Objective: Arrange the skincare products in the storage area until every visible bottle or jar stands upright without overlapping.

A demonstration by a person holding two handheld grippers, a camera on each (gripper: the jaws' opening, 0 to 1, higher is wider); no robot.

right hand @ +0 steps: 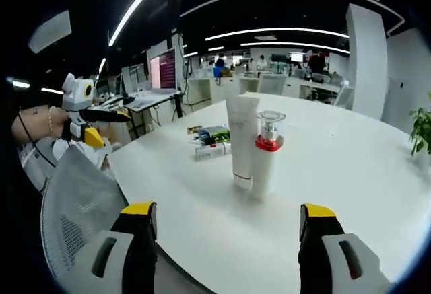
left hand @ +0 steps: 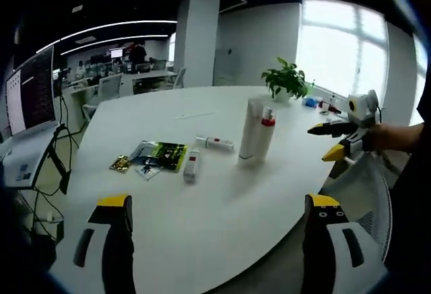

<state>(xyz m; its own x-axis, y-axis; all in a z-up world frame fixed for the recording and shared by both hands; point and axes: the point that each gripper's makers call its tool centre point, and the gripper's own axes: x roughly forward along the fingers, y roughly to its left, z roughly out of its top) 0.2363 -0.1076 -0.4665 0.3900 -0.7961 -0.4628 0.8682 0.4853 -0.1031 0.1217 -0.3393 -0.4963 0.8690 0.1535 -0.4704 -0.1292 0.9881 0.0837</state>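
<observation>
Left gripper (left hand: 219, 206) and right gripper (right hand: 229, 216): jaws spread, empty. White tube (right hand: 242, 136) and red-collared pump bottle (right hand: 267, 153) upright, touching, on white table (right hand: 350, 173).

No words, brand names or numbers can be read anywhere. The green and black packet (left hand: 161, 155) lying on the worktop (left hand: 222, 206) carries print, but it is too small and blurred to make out. The small white tube (left hand: 214, 143) and small white box (left hand: 192, 165) beside it show only red marks, not legible letters. The tall white tube (right hand: 241, 139) looks plain. The large screen (left hand: 30, 99) shows lines of text too fine to read.
</observation>
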